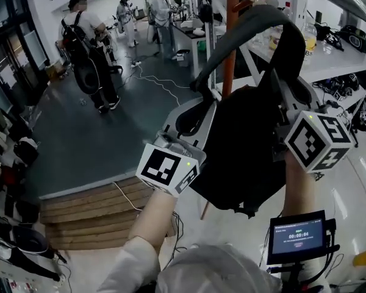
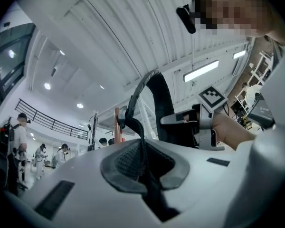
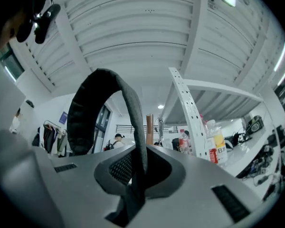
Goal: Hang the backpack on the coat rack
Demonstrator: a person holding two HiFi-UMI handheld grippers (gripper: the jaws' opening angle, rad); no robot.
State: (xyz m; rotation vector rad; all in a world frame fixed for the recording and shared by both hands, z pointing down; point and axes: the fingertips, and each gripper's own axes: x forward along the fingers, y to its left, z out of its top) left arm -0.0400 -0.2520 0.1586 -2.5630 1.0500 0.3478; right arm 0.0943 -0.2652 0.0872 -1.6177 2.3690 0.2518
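Observation:
A black backpack (image 1: 244, 157) hangs in the air between both grippers, its grey strap loop (image 1: 256, 26) arching above it. My left gripper (image 1: 192, 115) is shut on a dark strap (image 2: 142, 151) at the pack's left. At the pack's right, my right gripper (image 1: 282, 105) is shut on another strap (image 3: 138, 172); that loop (image 3: 83, 110) curves up in front of its camera. The coat rack's brown pole (image 1: 232, 35) stands just behind the pack and also shows as the pole (image 2: 117, 125) and the pole (image 3: 149, 129). No hook of the rack is in view.
A white shelf unit (image 1: 329, 60) with bottles (image 3: 213, 148) stands to the right of the pole. Several people (image 1: 88, 47) stand on the dark floor at the back left. A wooden pallet (image 1: 91, 212) lies below. A small screen (image 1: 299, 235) hangs at my right.

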